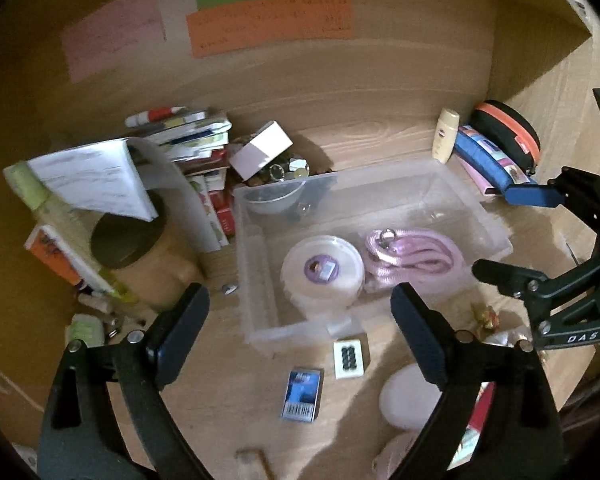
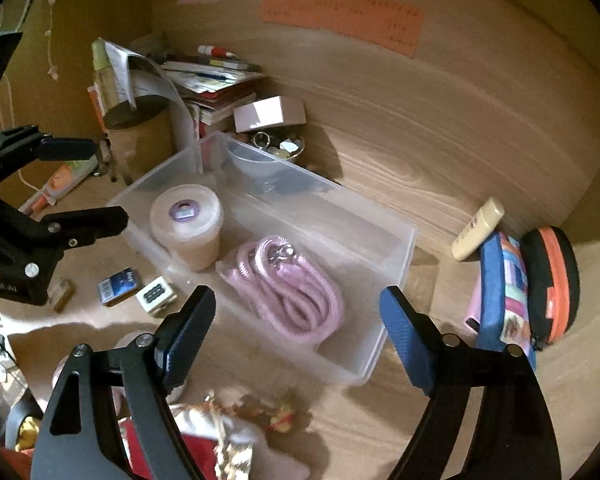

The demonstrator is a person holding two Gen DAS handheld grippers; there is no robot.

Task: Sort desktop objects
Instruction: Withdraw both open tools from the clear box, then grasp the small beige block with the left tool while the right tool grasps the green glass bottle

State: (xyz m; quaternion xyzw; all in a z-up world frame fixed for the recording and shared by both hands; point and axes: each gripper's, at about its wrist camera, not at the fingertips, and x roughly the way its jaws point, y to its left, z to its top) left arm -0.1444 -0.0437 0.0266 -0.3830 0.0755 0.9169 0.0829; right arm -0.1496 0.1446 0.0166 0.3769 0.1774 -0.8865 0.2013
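Observation:
A clear plastic bin [image 1: 476, 216] [image 2: 396, 264] sits on the wooden desk. It holds a white thread spool [image 1: 320, 276] [image 2: 186, 224] and a coiled pink rope [image 1: 412, 258] [image 2: 288, 288]. My left gripper [image 1: 300, 320] is open and empty above the bin's near edge. My right gripper [image 2: 298, 320] is open and empty over the bin's rope end; it also shows in the left wrist view [image 1: 512, 232]. A small blue box [image 1: 302, 394] [image 2: 118, 286] and a white tile with black dots [image 1: 350, 358] [image 2: 156, 294] lie in front of the bin.
Stacked books and papers [image 1: 196, 148], a brown jar [image 1: 140, 256] and a bowl of trinkets [image 2: 280, 146] crowd the back left. A cream tube [image 2: 478, 234], blue pouch [image 2: 502, 292] and orange-black case [image 2: 552, 280] stand at the right. Pink and red items [image 2: 204, 440] lie near the front.

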